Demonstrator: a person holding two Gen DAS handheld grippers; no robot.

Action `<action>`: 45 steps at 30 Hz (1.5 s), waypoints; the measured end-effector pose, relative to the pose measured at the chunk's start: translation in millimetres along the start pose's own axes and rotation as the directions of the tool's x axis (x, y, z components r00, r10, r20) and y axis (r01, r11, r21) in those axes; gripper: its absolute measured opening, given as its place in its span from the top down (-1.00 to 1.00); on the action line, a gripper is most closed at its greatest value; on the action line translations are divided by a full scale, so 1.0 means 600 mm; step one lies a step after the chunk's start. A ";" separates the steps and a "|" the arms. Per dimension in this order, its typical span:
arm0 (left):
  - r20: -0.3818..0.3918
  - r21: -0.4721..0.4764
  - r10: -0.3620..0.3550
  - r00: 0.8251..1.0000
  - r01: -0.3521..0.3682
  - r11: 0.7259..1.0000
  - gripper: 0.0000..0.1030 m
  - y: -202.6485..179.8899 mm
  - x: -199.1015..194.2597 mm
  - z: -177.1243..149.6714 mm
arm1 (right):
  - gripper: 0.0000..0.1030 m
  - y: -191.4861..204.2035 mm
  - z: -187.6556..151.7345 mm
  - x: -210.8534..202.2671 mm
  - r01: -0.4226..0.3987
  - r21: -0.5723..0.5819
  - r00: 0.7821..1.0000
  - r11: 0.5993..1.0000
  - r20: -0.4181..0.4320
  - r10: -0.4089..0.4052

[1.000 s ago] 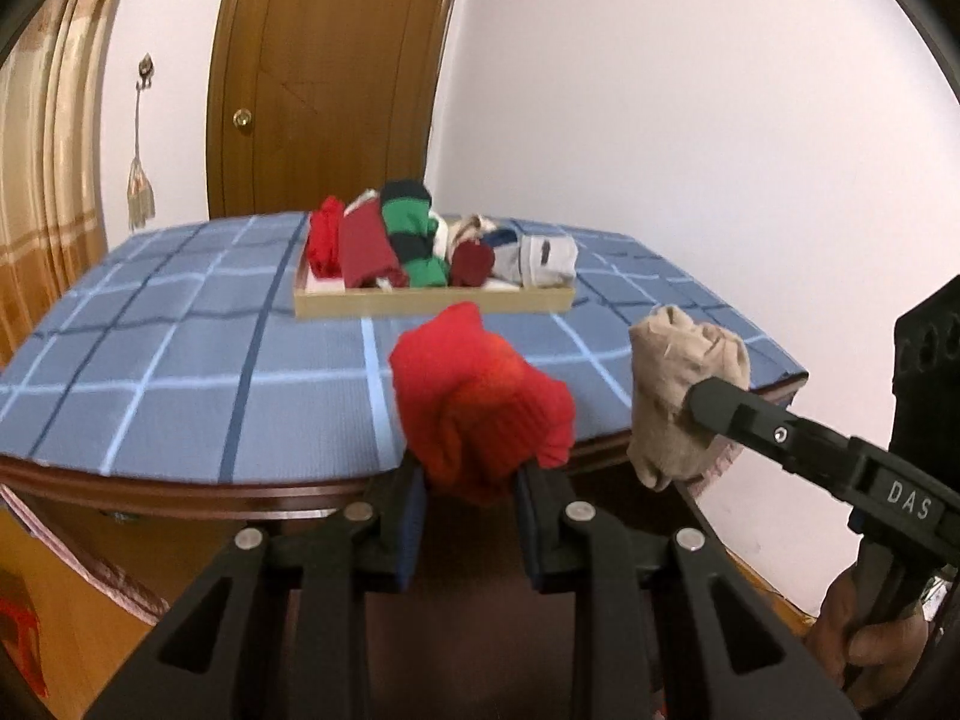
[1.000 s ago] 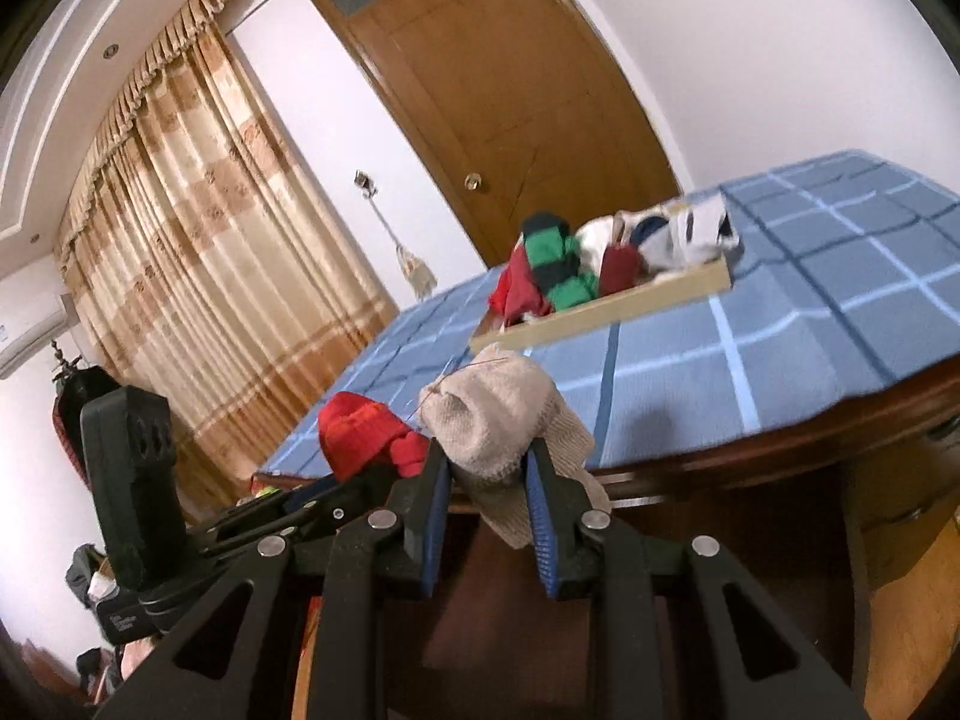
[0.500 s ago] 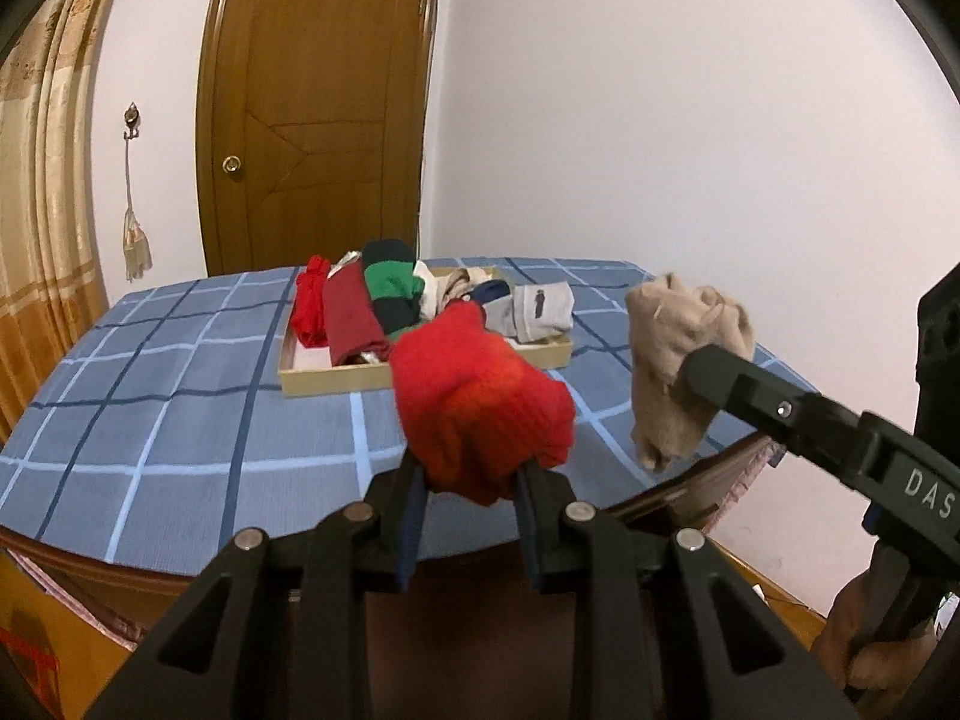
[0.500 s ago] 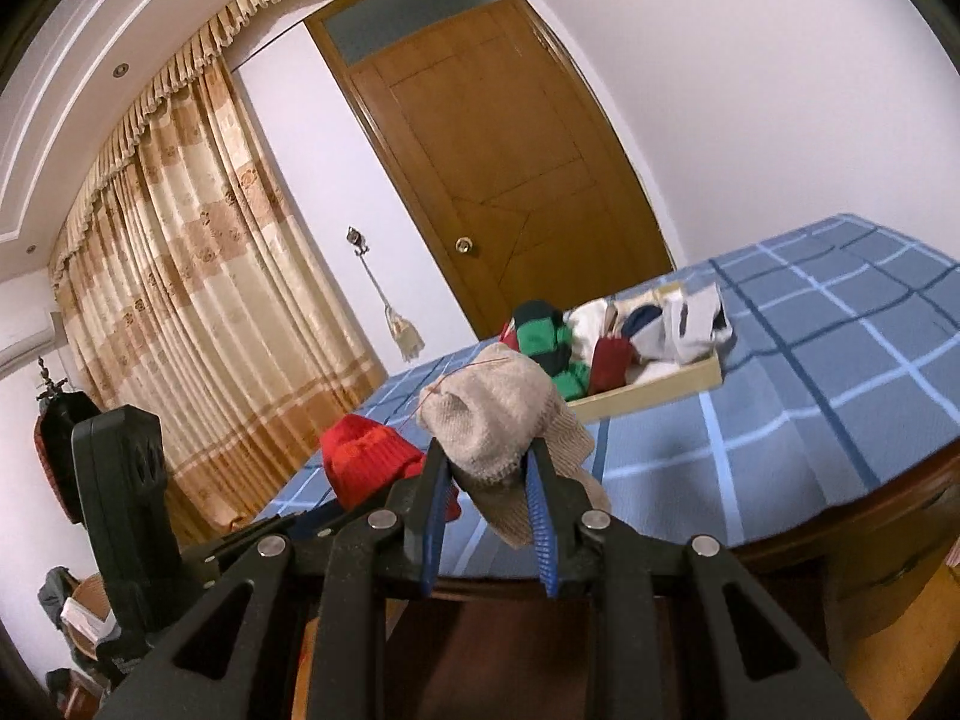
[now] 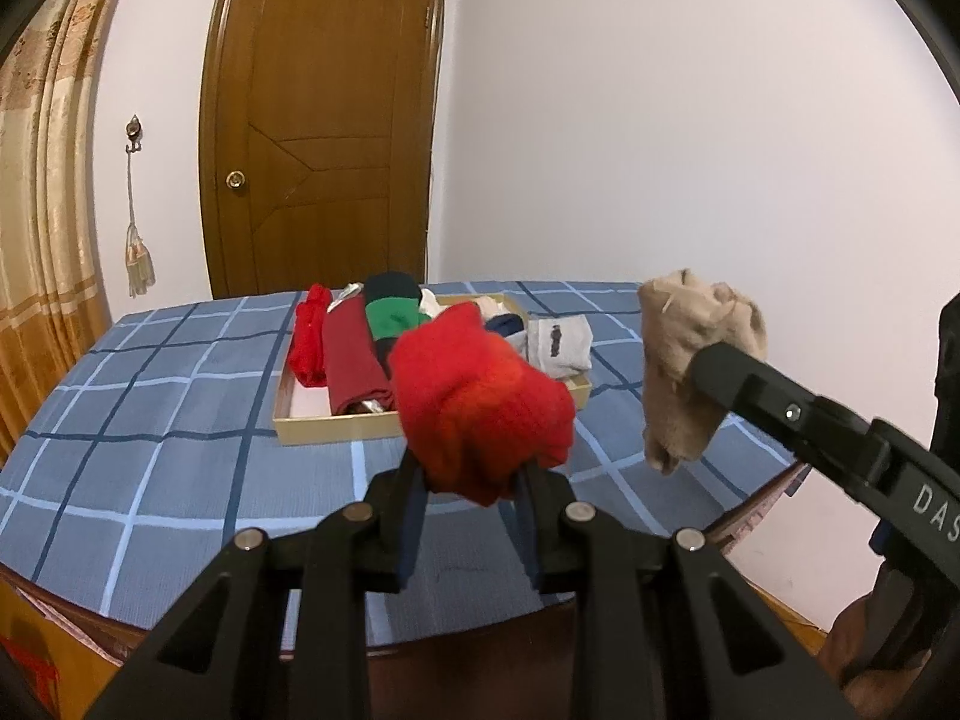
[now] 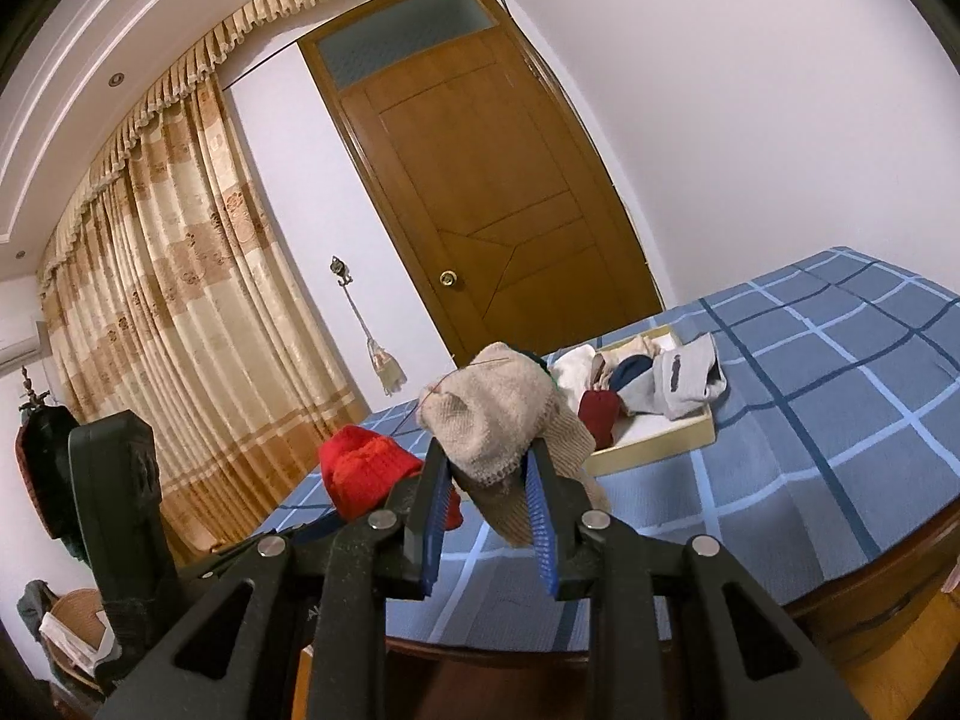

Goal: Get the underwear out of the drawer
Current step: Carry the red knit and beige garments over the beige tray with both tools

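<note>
Both grippers, left gripper (image 5: 471, 495) and right gripper (image 6: 487, 483), are black, with silver screws and blue ribbed pads (image 6: 539, 525); the right bears white letters "DAS".

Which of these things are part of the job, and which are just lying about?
Part of the job:
- red garment in the left gripper
- beige garment in the right gripper
- wooden tray of folded clothes

Just lying about:
- checked tablecloth
- door
- curtain

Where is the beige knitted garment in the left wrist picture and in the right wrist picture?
Left wrist view: the beige knitted garment hangs at the right, clamped in the right gripper.
Right wrist view: it sits at centre, between the fingers.
Shared landmark: the wooden tray on the blue checked table.
</note>
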State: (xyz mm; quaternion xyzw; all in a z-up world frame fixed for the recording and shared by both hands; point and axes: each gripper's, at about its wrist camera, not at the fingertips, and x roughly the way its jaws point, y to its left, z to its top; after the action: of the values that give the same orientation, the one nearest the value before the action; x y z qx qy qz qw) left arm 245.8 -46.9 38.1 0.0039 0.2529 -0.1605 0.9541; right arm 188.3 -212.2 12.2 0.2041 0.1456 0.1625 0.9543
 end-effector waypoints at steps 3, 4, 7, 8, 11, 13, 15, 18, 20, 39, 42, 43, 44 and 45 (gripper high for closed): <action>0.010 0.001 0.007 1.000 -0.007 1.000 0.52 0.002 0.012 0.008 | 0.48 -0.001 0.005 0.008 0.014 -0.010 1.000 1.000 0.020 -0.013; 0.016 0.001 0.008 1.000 -0.008 1.000 0.52 0.003 0.016 0.010 | 0.48 -0.001 0.007 0.011 0.018 -0.016 0.999 1.000 0.027 -0.018; 0.031 0.007 0.027 0.999 -0.027 1.000 0.52 0.003 0.031 0.019 | 0.48 -0.004 0.013 0.025 0.043 -0.034 0.998 0.999 0.056 -0.041; 0.035 0.007 0.033 0.999 -0.033 0.999 0.52 0.004 0.037 0.021 | 0.48 -0.005 0.014 0.030 0.046 -0.037 0.997 0.998 0.063 -0.044; 0.038 0.004 0.049 0.998 -0.049 0.999 0.52 0.007 0.058 0.028 | 0.48 -0.011 0.017 0.048 0.062 -0.043 0.995 0.997 0.077 -0.059; 0.037 0.000 0.053 0.998 -0.053 0.999 0.52 0.009 0.071 0.032 | 0.47 -0.016 0.021 0.060 0.074 -0.049 0.994 0.996 0.084 -0.070; 0.038 -0.001 0.061 0.997 -0.061 0.998 0.52 0.011 0.083 0.036 | 0.47 -0.020 0.026 0.073 0.087 -0.051 0.993 0.995 0.087 -0.082; 0.038 -0.001 0.071 0.997 -0.071 0.997 0.52 0.014 0.101 0.044 | 0.47 -0.029 0.033 0.091 0.095 -0.046 0.992 0.994 0.092 -0.090; 0.044 0.001 0.078 0.996 -0.078 0.997 0.52 0.015 0.109 0.049 | 0.47 -0.033 0.040 0.102 0.101 -0.046 0.991 0.994 0.096 -0.097; 0.050 -0.020 0.117 0.992 -0.116 0.993 0.52 0.042 0.216 0.073 | 0.47 -0.081 0.054 0.203 0.180 -0.058 0.978 0.982 0.120 -0.172; 0.040 -0.027 0.123 0.992 -0.122 0.992 0.52 0.046 0.236 0.074 | 0.47 -0.090 0.053 0.222 0.195 -0.075 0.976 0.978 0.115 -0.186; 0.038 -0.027 0.125 0.991 -0.124 0.992 0.52 0.047 0.241 0.074 | 0.47 -0.095 0.054 0.231 0.199 -0.077 0.976 0.977 0.110 -0.190; 0.036 -0.027 0.127 0.991 -0.127 0.992 0.52 0.047 0.246 0.075 | 0.47 -0.099 0.054 0.236 0.200 -0.076 0.976 0.977 0.105 -0.192; 0.034 -0.028 0.130 0.991 -0.129 0.991 0.52 0.048 0.252 0.077 | 0.47 -0.103 0.055 0.242 0.203 -0.075 0.976 0.976 0.101 -0.195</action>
State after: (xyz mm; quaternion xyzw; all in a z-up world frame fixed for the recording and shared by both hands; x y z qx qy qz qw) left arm 401.0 -69.8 2.8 0.0052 0.2372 -0.0950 0.9668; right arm 346.5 -223.1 -16.5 0.1553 0.1139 0.0624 0.9793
